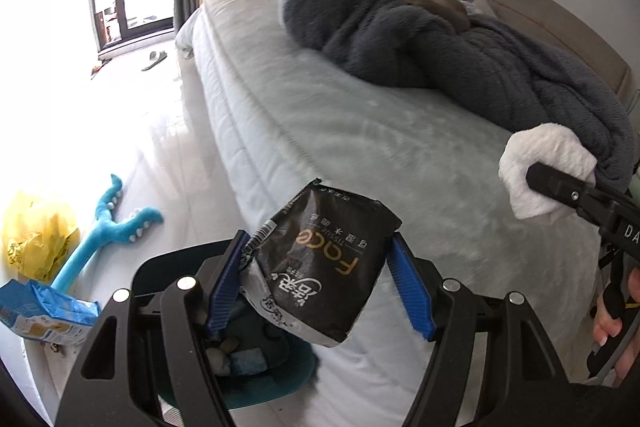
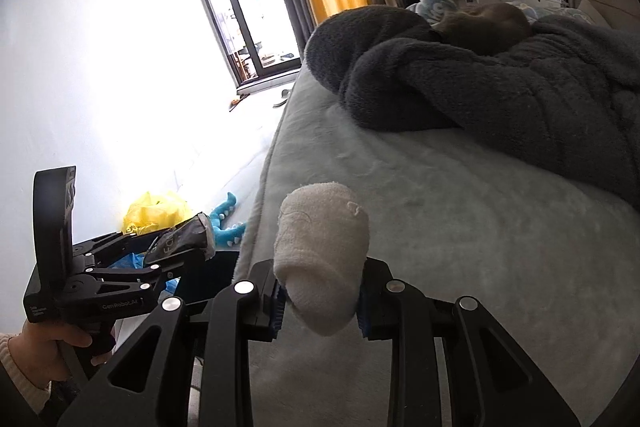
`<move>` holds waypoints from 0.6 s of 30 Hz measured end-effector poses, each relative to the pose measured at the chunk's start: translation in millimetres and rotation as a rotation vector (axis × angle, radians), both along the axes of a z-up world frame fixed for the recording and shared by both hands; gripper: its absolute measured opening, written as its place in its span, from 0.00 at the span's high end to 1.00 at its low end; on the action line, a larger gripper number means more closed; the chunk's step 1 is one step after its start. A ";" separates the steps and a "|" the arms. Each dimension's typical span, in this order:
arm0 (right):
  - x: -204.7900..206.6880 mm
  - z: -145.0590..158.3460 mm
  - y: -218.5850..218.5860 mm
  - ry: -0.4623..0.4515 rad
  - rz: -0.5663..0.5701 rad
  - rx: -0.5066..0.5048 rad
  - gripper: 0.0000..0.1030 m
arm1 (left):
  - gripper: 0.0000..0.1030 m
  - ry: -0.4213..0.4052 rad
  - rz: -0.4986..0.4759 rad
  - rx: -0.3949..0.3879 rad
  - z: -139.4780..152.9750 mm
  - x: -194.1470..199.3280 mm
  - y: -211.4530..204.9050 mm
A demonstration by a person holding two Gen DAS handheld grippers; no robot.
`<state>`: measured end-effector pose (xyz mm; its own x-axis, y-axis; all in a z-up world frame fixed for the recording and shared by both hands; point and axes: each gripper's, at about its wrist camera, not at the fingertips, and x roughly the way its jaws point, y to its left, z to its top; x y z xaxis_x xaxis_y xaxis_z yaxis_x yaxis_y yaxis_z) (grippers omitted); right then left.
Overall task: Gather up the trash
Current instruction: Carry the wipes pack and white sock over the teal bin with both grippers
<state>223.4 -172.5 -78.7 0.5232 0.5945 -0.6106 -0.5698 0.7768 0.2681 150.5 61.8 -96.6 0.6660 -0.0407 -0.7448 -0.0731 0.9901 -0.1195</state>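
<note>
My left gripper (image 1: 318, 241) is shut on a crumpled black tissue pack (image 1: 320, 279), its blue pads pressing on both sides. Right below the pack stands a teal trash bin (image 1: 292, 383) with some rubbish inside, at the bedside. My right gripper (image 2: 320, 289) is shut on a white rolled wad of cloth or paper (image 2: 324, 239), held above the bed's edge. In the left wrist view the right gripper (image 1: 554, 187) and the white wad (image 1: 540, 155) show at the right. The right wrist view has the left gripper (image 2: 176, 245) with the pack (image 2: 188, 231) at the left.
A pale bed (image 1: 380, 155) carries a heaped dark grey blanket (image 1: 460, 67) with a grey cat (image 1: 436, 3) on it. On the floor lie a yellow plastic bag (image 1: 36, 227), a blue plush toy (image 1: 104, 227), a blue packet (image 1: 44, 315) and a slipper (image 1: 154, 59).
</note>
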 end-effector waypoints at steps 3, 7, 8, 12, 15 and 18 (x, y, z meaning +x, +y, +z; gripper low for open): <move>-0.6 0.1 13.7 0.000 0.017 0.004 0.72 | 0.30 0.010 0.008 0.007 -3.5 -4.0 10.0; 0.9 0.3 33.6 0.001 0.042 0.009 0.72 | 0.30 0.038 0.011 0.018 -11.8 -9.4 22.5; 0.8 0.4 37.4 0.002 0.048 0.012 0.72 | 0.30 0.047 0.010 0.025 -14.0 -10.5 25.2; -0.6 0.6 59.6 0.006 0.079 0.021 0.72 | 0.30 0.086 0.015 0.013 -23.8 -12.2 38.9; -2.6 -0.6 76.1 0.009 0.104 0.020 0.72 | 0.30 0.129 0.018 0.000 -32.9 -13.1 49.5; -4.8 -4.0 90.9 0.018 0.131 0.016 0.72 | 0.30 0.168 0.028 -0.001 -41.7 -15.6 59.8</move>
